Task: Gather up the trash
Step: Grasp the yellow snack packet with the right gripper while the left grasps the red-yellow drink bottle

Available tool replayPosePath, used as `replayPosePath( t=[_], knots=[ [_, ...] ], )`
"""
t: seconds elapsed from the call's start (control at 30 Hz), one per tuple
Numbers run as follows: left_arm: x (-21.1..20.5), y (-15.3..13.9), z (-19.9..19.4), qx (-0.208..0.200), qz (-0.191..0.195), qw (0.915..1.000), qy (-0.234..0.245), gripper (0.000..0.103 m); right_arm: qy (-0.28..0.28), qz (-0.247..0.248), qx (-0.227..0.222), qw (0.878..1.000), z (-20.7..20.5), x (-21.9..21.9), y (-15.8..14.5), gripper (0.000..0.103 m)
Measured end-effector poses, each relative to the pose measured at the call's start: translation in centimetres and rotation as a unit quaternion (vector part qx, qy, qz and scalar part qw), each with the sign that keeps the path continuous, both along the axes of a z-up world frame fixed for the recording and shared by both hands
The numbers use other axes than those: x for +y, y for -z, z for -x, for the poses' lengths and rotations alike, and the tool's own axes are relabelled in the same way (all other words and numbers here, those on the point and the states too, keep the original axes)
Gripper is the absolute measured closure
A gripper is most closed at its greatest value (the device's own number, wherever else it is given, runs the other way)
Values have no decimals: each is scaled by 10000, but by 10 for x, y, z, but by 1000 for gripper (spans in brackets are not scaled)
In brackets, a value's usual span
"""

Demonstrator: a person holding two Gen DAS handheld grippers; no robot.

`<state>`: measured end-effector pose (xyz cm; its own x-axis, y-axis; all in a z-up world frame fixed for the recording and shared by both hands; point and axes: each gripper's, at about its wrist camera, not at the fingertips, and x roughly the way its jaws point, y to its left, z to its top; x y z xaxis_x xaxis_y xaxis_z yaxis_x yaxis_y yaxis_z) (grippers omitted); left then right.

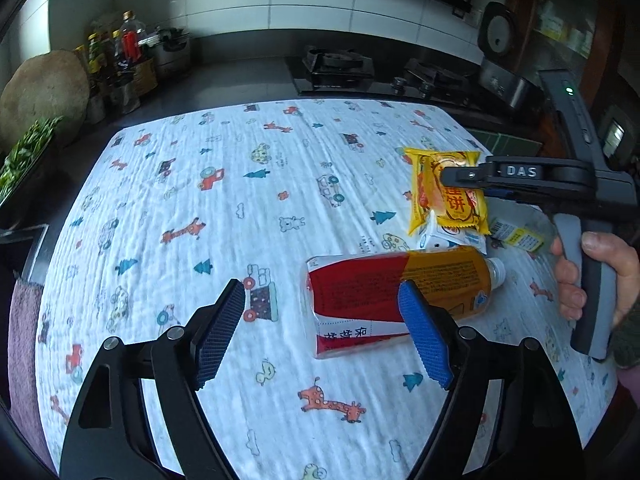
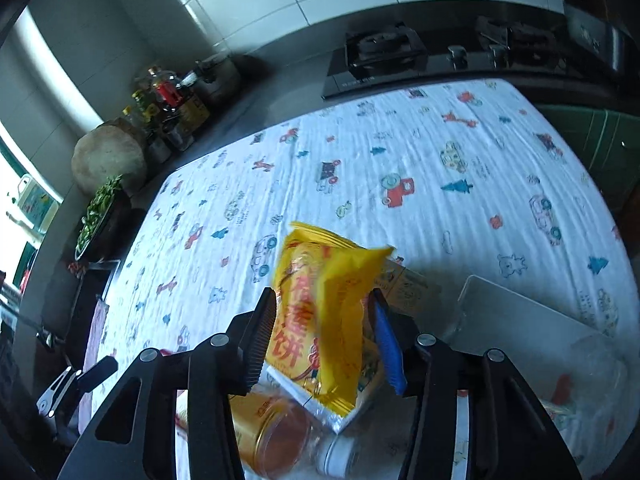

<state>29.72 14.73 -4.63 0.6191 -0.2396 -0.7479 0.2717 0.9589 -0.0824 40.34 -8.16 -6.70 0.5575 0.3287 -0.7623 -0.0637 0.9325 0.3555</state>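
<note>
A yellow snack packet [image 2: 320,312] sits between the fingers of my right gripper [image 2: 324,300], which is shut on it and holds it off the cloth. The left wrist view shows the same packet [image 1: 444,200] hanging from the right gripper [image 1: 452,174] above a small white carton [image 1: 448,238]. A bottle with a red and orange label [image 1: 392,292] lies on its side on the patterned cloth [image 1: 240,184]. My left gripper [image 1: 322,286] stands open just before the bottle's near end, its right pad overlapping the bottle. Beneath the packet the bottle [image 2: 276,436] shows again.
A clear bottle with a yellow label [image 1: 520,236] lies beside the carton. A person's hand [image 1: 600,276] grips the right handle. Behind the table are a gas stove [image 1: 340,66], condiment bottles [image 1: 124,52], a round wooden block [image 1: 44,92] and a tray of greens [image 1: 24,152].
</note>
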Motion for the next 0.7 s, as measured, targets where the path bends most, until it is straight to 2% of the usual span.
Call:
replayPosePath(
  t=[0.2, 0.3, 0.43, 0.53, 0.7],
  knots=[
    [-16, 2, -3, -68, -289, 9965, 776, 19, -38, -37, -23, 10000, 0, -5, 5, 85],
    [-25, 2, -3, -75, -432, 9908, 1284, 14, -62, 21, -149, 9999, 5, -6, 0, 88],
    [-39, 4, -4, -160, -781, 9771, 1973, 11, -133, 126, -304, 9994, 12, -8, -12, 92],
    [-49, 7, -11, -171, -1106, 9633, 2438, 10, -143, 137, -387, 9991, 18, -11, -19, 93],
    [-61, 11, -18, -57, -1345, 9409, 3109, 8, -91, 83, -524, 9986, 33, -23, -33, 93]
  ],
)
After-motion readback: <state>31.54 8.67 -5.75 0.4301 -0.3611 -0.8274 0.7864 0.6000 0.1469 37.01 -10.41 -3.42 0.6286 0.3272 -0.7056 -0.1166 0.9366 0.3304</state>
